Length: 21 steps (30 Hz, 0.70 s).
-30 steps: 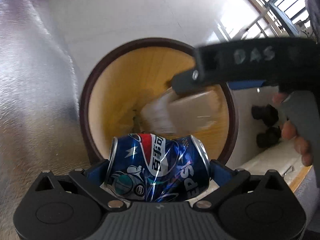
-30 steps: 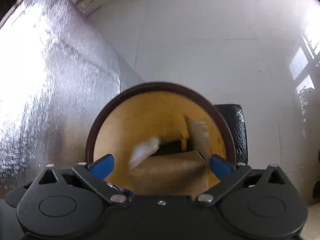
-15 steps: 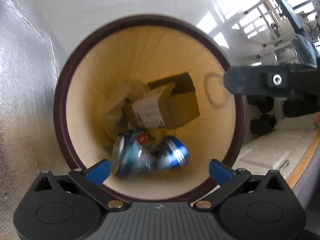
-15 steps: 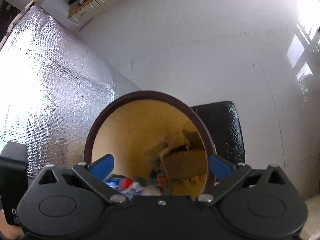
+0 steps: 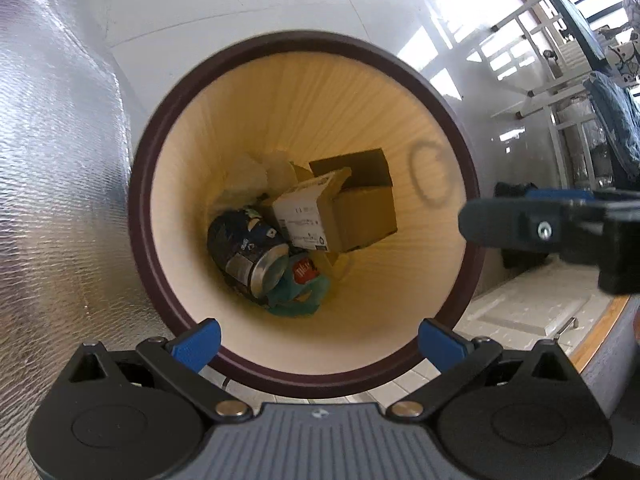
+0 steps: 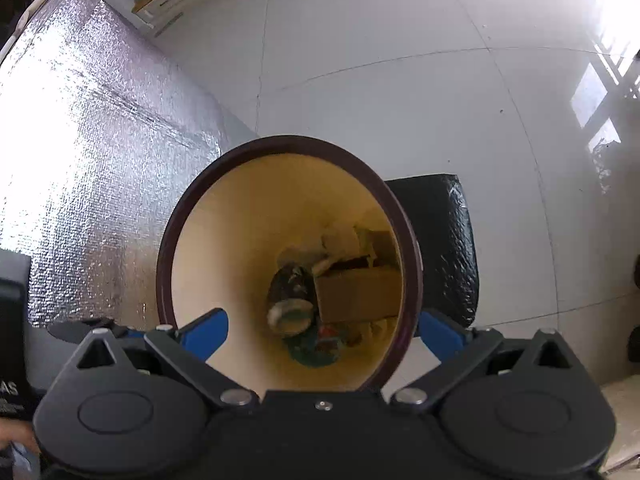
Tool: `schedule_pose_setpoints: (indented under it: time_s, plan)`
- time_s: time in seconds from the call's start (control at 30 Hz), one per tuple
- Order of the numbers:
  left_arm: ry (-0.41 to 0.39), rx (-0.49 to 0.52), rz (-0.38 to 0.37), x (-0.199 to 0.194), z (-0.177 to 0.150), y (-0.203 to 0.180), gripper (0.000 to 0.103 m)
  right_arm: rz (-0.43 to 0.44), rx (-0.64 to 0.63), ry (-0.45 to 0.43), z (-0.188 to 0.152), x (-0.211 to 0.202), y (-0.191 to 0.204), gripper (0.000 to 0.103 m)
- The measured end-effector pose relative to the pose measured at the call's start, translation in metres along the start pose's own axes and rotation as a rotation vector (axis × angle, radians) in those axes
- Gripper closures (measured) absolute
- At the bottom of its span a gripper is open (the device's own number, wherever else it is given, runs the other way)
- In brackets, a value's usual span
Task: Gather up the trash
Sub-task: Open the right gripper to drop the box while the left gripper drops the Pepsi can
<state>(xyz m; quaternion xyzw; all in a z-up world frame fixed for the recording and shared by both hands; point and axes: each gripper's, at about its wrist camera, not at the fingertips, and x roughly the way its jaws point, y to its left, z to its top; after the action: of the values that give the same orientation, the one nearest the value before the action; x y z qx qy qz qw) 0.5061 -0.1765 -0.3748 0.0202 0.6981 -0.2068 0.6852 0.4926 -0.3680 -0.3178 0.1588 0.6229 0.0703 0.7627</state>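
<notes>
Left claw (image 5: 318,338) and right claw (image 6: 322,330) both spread wide, nothing held, above the bin (image 5: 460,152). Can (image 5: 250,250) and cardboard box (image 5: 352,208) lie touching at its bottom.

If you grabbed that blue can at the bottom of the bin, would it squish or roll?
The blue can would probably squish a little; cans like it are thin metal. It looks empty, so likely light. It is round, so it might roll, though the cardboard box and wrappers beside it in the bin may wedge it.
</notes>
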Motion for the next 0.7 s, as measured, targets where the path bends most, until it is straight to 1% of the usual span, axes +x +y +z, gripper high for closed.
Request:
schedule_pose_setpoints:
  time_s: [0.3,0.7]
  plan:
    - [-0.063,-0.016,0.005,-0.027,-0.010,0.002,0.000,-0.015,-0.040,-0.036,-0.013,-0.024,0.009,0.000]
    - [-0.176,-0.038,0.027,-0.074,-0.042,-0.004,0.000,-0.045,-0.068,-0.128,-0.044,-0.073,0.011,0.000]
